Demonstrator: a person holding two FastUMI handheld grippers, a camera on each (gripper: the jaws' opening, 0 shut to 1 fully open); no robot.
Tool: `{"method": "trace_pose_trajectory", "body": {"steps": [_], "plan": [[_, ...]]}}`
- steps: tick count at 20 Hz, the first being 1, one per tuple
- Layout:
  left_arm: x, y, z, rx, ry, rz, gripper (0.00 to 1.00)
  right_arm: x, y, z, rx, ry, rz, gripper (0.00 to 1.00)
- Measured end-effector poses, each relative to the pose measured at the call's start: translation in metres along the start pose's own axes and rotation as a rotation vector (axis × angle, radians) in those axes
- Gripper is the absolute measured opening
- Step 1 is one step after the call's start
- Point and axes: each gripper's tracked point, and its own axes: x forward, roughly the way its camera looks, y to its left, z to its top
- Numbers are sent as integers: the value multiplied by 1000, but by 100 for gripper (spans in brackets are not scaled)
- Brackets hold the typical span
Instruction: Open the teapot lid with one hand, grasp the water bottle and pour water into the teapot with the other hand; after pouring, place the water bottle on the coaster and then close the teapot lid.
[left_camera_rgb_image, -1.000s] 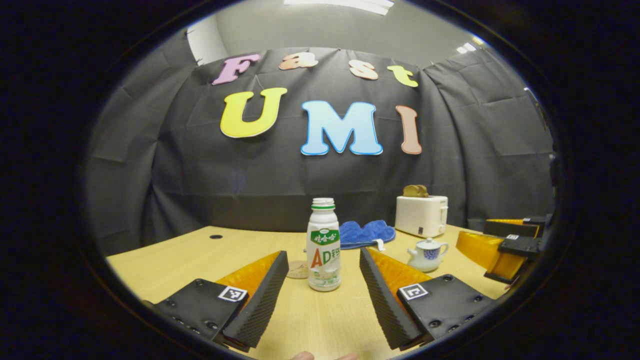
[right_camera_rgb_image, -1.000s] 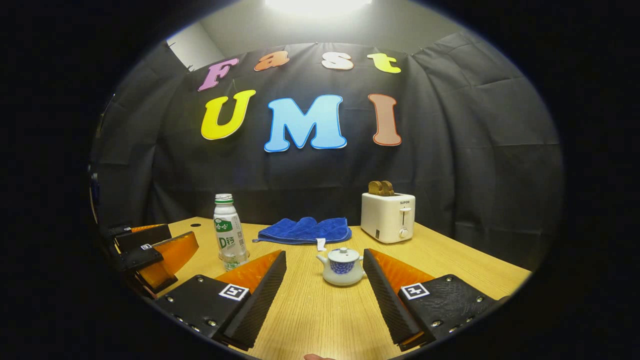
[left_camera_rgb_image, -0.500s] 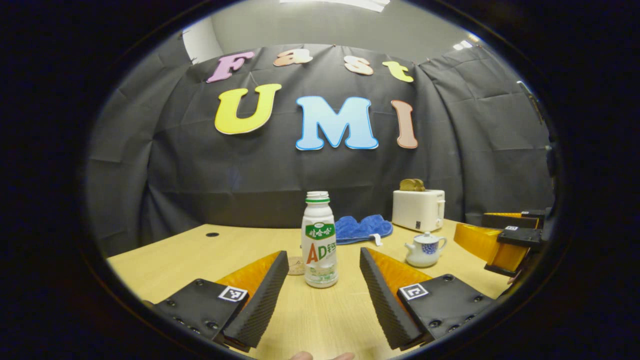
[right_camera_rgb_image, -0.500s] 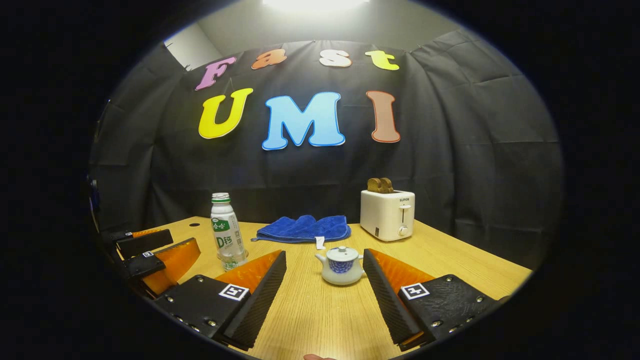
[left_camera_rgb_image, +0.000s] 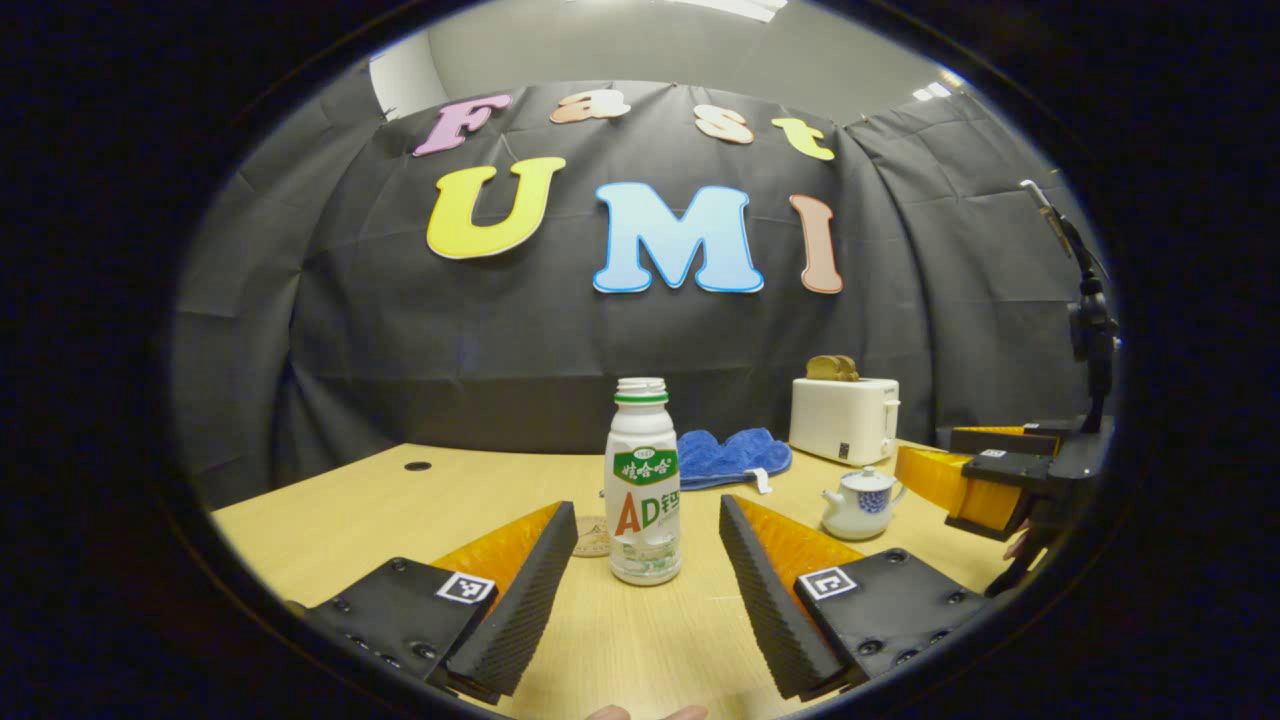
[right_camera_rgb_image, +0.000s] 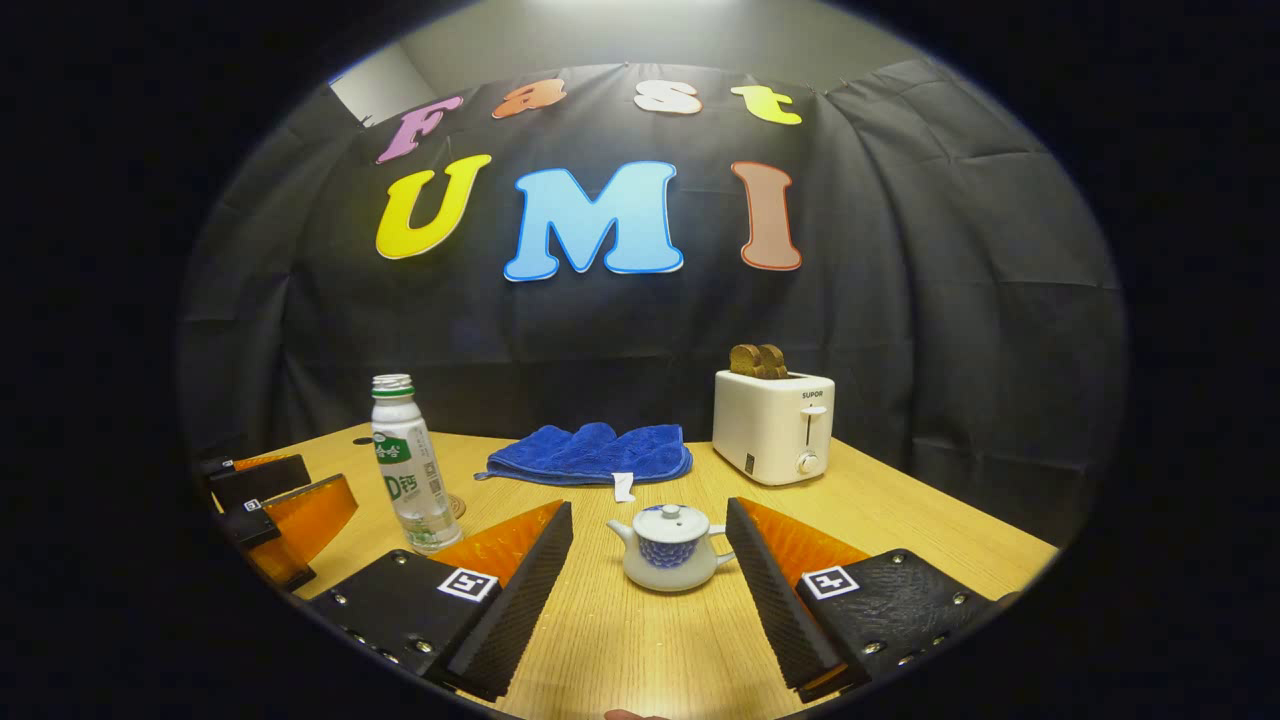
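We start at the teapot (right_camera_rgb_image: 668, 550): it sits upright on the wooden table (right_camera_rgb_image: 900, 520), lid (right_camera_rgb_image: 669, 520) still seated, spout towards the water bottle (right_camera_rgb_image: 408, 465). In the right gripper view it lies just ahead of the right gripper (right_camera_rgb_image: 648, 585), centred on the gap between its 2 fingers but not yet between them. The bottle stands upright and uncapped in the left gripper view, just beyond the fingertips of the left gripper (left_camera_rgb_image: 648, 575), with the round coaster (left_camera_rgb_image: 591, 537) close behind it on the table.

We judge 3 risks. The lid's knob is small and the right gripper sits low, level with the pot's body; closing from here would squeeze the belly or push the pot along the table instead of lifting the lid. The bottle is tall, narrow and open at the top, so a finger clipping its side on approach could tip it and spill. A low grip on it would also make the pour hard to steer into the pot's small mouth.

Both grippers are spread wide, each gap far broader than its target, and neither holds or touches anything.

Farther back lie a blue towel (right_camera_rgb_image: 590, 452) and a white toaster (right_camera_rgb_image: 772, 425) holding toast, well clear of the work.
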Motion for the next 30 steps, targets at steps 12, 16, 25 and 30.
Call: {"method": "trace_pose_trajectory", "body": {"steps": [12,16,25,30], "plan": [[11,14,3,36,-6,18,99,81,-17,-25,-37,148,-30,46],[16,11,-1,41,6,10,99,83,-15,-25,-77,142,-20,46],[16,14,1,51,2,13,99,83,-13,-21,-136,133,-22,7],[24,9,-4,26,4,4,99,75,-9,-2,-149,53,-9,7]]}}
